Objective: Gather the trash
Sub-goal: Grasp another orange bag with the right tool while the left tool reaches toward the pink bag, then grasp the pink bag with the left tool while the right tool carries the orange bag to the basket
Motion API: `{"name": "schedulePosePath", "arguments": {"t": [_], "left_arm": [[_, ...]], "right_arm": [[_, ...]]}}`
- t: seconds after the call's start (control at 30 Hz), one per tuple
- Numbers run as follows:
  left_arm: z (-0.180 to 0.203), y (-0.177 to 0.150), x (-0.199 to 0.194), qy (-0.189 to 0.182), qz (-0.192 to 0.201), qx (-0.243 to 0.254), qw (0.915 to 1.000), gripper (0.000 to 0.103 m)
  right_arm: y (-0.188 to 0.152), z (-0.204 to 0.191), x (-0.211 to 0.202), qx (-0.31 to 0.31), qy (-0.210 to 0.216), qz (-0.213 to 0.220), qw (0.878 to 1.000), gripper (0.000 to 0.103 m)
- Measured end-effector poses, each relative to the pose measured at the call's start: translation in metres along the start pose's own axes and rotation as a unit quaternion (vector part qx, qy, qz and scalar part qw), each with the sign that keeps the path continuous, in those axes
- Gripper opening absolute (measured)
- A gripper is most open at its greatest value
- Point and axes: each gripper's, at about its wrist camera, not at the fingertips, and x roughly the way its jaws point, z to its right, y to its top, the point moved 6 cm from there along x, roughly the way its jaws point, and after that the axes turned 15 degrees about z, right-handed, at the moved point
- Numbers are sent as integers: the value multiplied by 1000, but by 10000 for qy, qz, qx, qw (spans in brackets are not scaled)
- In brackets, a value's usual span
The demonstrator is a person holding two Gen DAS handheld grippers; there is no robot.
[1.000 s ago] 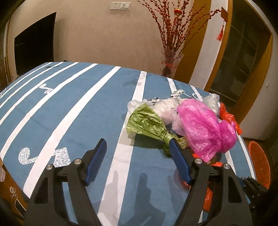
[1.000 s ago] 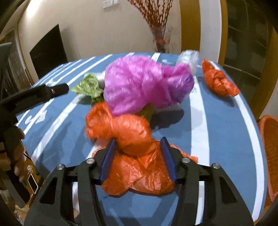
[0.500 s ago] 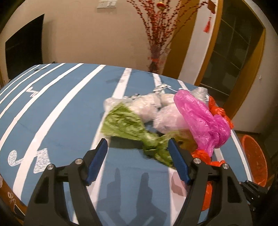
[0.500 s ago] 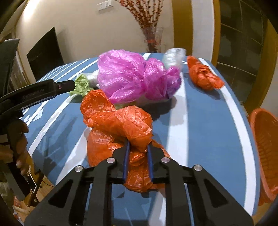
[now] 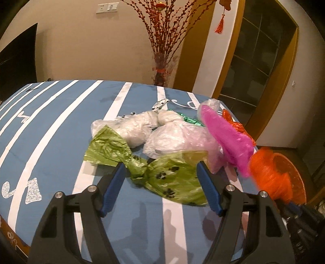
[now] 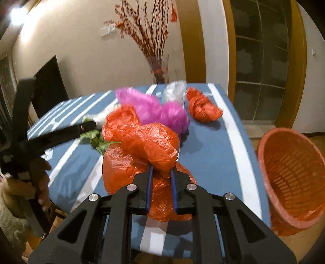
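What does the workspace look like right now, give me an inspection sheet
Surface: blue table cover with white stripes.
Job's things: green paw-print plastic bag, clear plastic bags, pink plastic bag, knotted orange plastic bag, orange slatted basket beside the table.
Clutter: nothing seen.
Grippers: left gripper open around the green bag; right gripper just closed on crumpled orange plastic bag.
Cables: nothing seen.
Surroundings: vase of red branches, wall switch plate.

Left wrist camera looks down along its fingers, close over the striped table (image 5: 61,126). Right wrist camera faces likewise from further right, both catching the pink bag (image 5: 229,138) (image 6: 156,109).
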Motion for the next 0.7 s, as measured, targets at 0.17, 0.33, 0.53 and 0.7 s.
{"name": "schedulePosePath", "arguments": {"t": [0.17,0.33,0.53,0.7], "left_arm": [[8,4,-2,-97,44,22,9999,71],[29,9,1,-294,44,102,9995,71],[80,10,11,-650,-42,438,9969,71],[124,2,27,-810,-161,810,9933,71]], "right_arm": [[19,12,-15,90,-131,276,9995,15],[30,36,-24,160,-498,467,9975,15],[22,76,-32,443,-969,448,9933,15],[14,101,-42,600,-1231,381,9898,15]]}}
